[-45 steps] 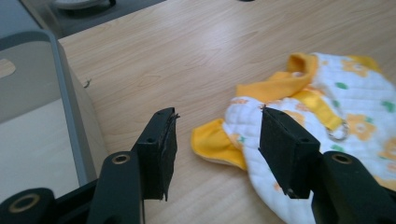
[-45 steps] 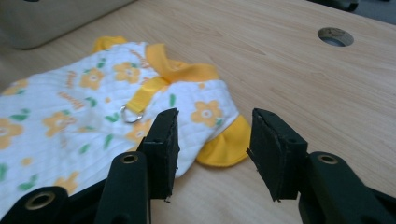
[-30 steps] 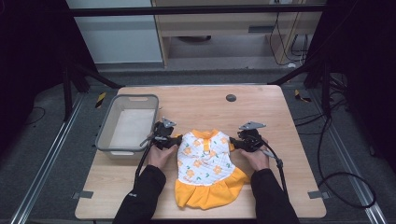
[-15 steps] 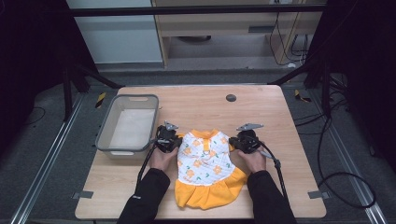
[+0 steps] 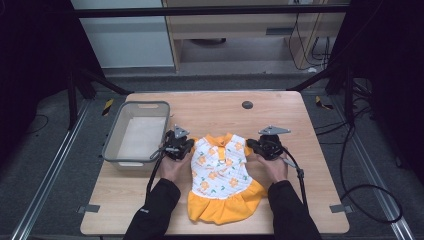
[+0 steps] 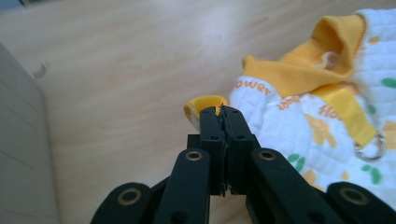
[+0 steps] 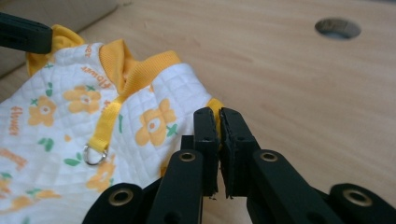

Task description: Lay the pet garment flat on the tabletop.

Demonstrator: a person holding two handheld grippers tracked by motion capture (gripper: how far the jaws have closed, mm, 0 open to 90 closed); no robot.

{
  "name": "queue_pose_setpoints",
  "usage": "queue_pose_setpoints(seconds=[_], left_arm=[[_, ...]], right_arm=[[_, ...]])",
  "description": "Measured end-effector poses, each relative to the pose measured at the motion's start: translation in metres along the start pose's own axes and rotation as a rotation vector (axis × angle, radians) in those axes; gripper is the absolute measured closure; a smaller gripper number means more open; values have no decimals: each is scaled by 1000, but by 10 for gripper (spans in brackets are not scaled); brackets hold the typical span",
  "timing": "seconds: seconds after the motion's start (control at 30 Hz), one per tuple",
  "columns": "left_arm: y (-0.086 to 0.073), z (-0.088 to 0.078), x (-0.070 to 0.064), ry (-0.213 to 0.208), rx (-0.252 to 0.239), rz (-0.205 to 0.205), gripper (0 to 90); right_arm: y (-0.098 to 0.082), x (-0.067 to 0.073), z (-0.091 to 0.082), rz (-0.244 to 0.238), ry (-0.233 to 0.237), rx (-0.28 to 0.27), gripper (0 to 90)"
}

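The left hand-held gripper (image 6: pixel 220 112) is clamped on one yellow armhole of the small dress (image 5: pixel 220 170). The right hand-held gripper (image 7: pixel 218 114) is clamped on the opposite armhole, so the dress can be lifted evenly off the tabletop (image 5: pixel 210 107).

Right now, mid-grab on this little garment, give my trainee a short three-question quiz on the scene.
1. True or false: the left tongs are shut on the dress's yellow sleeve edge.
2. What stands on the table beside the left tongs: A) grey bin, B) a mug, C) a book?
3. What metal part hangs from the dress's yellow strap?

Key: 1 true; 2 A; 3 a small ring.
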State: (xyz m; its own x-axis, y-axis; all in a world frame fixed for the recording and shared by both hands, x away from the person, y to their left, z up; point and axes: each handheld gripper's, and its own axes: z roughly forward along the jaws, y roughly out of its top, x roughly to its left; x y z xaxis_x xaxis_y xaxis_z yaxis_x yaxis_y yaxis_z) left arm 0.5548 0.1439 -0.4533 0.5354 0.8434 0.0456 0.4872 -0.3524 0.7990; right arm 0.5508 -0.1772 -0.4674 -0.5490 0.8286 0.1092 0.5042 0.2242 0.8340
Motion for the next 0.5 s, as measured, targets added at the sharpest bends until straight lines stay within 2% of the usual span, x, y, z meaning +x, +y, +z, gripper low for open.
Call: queue_pose_setpoints(seconds=[0.07, 0.13, 0.17, 0.2, 0.23, 0.27, 0.3, 0.33, 0.37, 0.4, 0.43, 0.5], left_arm=[[11, -4, 0, 10, -21, 9, 881], [22, -6, 1, 39, -53, 18, 881], [28, -4, 2, 56, -61, 11, 880], [28, -4, 2, 56, -61, 11, 879], [31, 0, 4, 74, -62, 10, 879], [33, 3, 5, 82, -55, 4, 871], [34, 6, 6, 89, -51, -2, 871], [34, 15, 8, 111, -30, -22, 799], [34, 15, 8, 111, -30, -22, 728], [34, 20, 9, 143, -9, -24, 728], [33, 20, 10, 143, -7, -33, 647], [33, 19, 14, 136, -5, -63, 585]], right_arm=[[15, 1, -3, -34, -22, -45, 858], [20, 2, -4, -46, -40, -66, 856], [28, 1, -3, -72, -91, -99, 853], [31, 0, -2, -84, -117, -110, 850], [31, 0, -2, -84, -117, -110, 850], [35, -3, 3, -96, -193, -108, 832], [35, -3, 3, -96, -193, -108, 832], [37, -6, 9, -112, -244, -82, 798], [37, -6, 9, -112, -244, -82, 798], [37, -6, 11, -120, -259, -70, 760], [37, -7, 12, -135, -281, -63, 725], [36, -7, 9, -140, -286, -67, 698]])
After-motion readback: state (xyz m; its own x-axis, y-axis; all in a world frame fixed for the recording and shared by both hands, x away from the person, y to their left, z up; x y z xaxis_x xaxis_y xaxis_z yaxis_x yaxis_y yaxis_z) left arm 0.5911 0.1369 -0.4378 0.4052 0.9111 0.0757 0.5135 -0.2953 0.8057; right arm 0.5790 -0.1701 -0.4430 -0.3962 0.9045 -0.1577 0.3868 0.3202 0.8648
